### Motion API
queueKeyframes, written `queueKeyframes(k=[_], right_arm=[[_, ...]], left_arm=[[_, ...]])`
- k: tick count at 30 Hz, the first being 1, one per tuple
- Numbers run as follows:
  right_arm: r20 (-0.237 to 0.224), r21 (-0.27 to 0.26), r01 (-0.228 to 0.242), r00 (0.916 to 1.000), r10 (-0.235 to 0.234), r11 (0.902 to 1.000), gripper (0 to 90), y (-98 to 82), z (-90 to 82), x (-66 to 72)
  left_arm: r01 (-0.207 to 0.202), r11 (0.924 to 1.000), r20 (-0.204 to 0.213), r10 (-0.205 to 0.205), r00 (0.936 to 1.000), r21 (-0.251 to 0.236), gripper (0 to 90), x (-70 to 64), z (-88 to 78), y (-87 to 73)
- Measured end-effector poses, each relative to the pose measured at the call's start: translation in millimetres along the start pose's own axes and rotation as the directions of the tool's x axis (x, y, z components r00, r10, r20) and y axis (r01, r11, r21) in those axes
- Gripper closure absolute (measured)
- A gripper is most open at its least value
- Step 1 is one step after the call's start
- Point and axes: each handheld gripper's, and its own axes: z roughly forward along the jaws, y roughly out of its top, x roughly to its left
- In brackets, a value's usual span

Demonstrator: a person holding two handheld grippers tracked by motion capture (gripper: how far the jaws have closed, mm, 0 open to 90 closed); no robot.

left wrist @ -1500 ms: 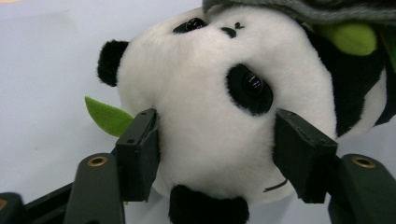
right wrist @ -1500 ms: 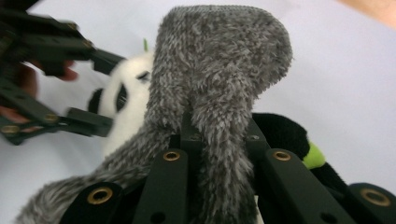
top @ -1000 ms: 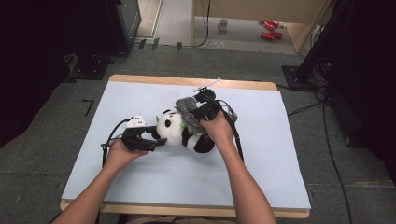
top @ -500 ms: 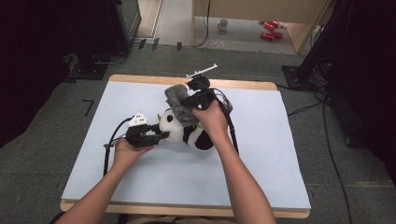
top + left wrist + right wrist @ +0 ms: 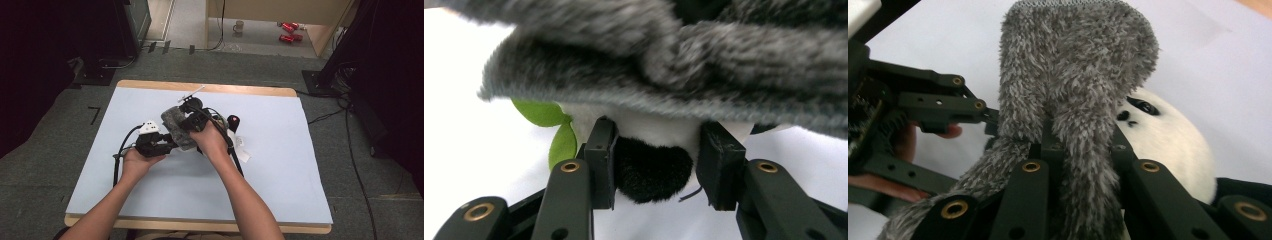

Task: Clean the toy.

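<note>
A black-and-white panda plush lies on the pale blue mat, mostly hidden under a grey fuzzy cloth. My right gripper is shut on that cloth, holding it over the panda's head. From the left, my left gripper has just been closing. Its jaws now press on the plush around a black furry part, below the cloth. A green felt leaf sticks out beside the left jaw. The left gripper also appears in the right gripper view.
The mat covers a wooden table whose far edge borders a grey carpet. A mug and red cans sit on the floor beyond it. Cables run along the right side. The mat has free room to the right and in front.
The right gripper carried the grey cloth left and toward me, over the panda. The left jaws closed onto the plush while that hand stayed in place.
</note>
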Motion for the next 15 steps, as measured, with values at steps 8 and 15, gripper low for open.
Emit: queueKeyframes(k=[8, 15], right_arm=[[0.066, -0.018, 0.018, 0.9977, -0.017, 0.9997, 78.0, -9.5, -19.7, -18.9], [0.193, 0.004, 0.034, 0.9805, -0.034, 0.9994, 78.3, -16.8, -39.2, -33.9]], left_arm=[[0.003, 1.0000, 0.010, -0.003, 0.9999, -0.003, 58.5, 2.7, 0.9, 0.2], [0.024, 0.9997, 0.022, -0.024, 0.9995, -0.006, 58.5, 4.7, 1.3, -1.1]])
